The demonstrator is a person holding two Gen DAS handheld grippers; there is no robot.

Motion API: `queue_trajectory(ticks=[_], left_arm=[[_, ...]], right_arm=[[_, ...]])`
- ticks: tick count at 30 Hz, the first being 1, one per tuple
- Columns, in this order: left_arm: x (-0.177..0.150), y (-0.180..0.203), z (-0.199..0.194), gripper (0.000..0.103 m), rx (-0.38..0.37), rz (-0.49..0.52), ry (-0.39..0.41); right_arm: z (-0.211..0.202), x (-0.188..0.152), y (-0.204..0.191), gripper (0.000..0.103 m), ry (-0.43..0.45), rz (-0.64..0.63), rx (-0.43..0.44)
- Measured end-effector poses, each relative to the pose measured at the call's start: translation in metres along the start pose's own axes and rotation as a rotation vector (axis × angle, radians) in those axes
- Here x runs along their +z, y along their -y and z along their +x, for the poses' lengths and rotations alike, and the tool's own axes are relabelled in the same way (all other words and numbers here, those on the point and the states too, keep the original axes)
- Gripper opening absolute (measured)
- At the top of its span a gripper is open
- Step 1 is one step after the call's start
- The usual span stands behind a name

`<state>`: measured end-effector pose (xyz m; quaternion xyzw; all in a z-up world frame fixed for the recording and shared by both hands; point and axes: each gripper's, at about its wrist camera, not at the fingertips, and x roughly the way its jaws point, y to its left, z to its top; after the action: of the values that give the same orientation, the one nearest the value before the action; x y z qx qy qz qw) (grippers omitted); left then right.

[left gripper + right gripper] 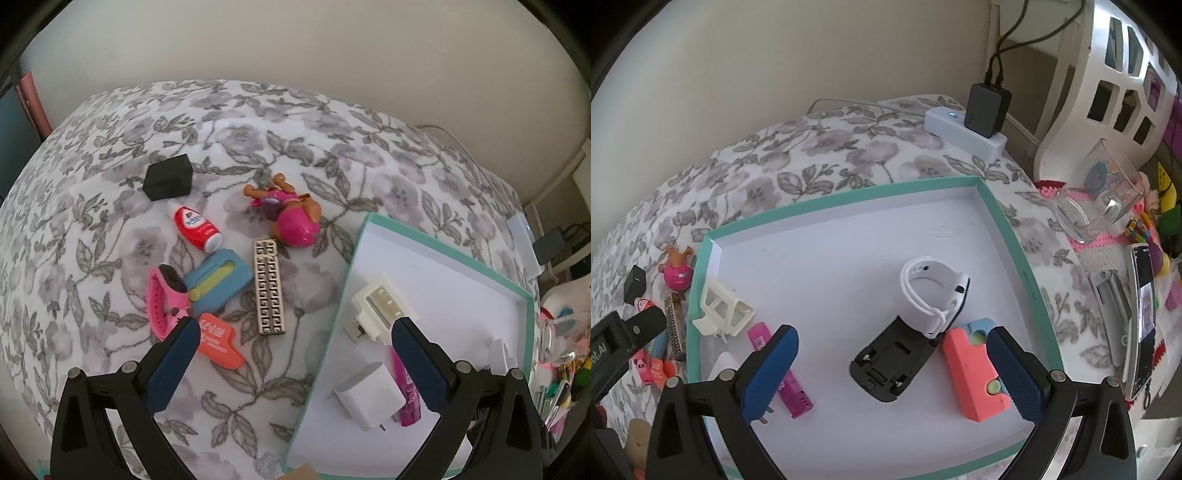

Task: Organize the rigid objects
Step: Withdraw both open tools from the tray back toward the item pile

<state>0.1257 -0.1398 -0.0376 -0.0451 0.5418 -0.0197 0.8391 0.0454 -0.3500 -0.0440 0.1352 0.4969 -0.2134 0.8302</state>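
A teal-rimmed white box (1004, 236) lies on the floral bedspread. In it are a white watch (932, 295), a black plastic holder (890, 363), a coral case (971, 373), a cream plastic part (722, 310), a magenta tube (788, 384) and a white charger (369, 395). My right gripper (892, 376) is open and empty above the box. My left gripper (295, 365) is open and empty over the box's left rim (332, 321). Left of the box lie a pink doll (288, 214), a patterned bar (267, 288), a blue case (218, 280), a pink watch (164, 302), an orange item (219, 341), a red-white bottle (195, 229) and a black cube (170, 177).
A white power strip with a black adapter (986, 110) sits at the bed's far corner. To the right are a glass cup (1100, 192), a phone on a stand (1143, 306), a white basket (1108, 74) and colourful toys. A wall runs behind the bed.
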Motion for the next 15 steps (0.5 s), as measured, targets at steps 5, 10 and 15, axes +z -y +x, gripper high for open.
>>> queue_trajectory(ticks=[5,10,15], left_arm=[[0.009,-0.023,-0.004,0.103,0.024,-0.043,0.012],[0.021,-0.056,-0.014,0.103,0.045,-0.113,0.047],[0.033,-0.095,-0.031,0.103,0.068,-0.201,0.119]], right_arm=[[-0.005,-0.002,-0.012,0.103,0.011,-0.007,0.052],[-0.01,-0.005,-0.036,0.103,0.01,-0.035,0.123],[-0.012,-0.009,-0.058,0.103,0.007,-0.091,0.142]])
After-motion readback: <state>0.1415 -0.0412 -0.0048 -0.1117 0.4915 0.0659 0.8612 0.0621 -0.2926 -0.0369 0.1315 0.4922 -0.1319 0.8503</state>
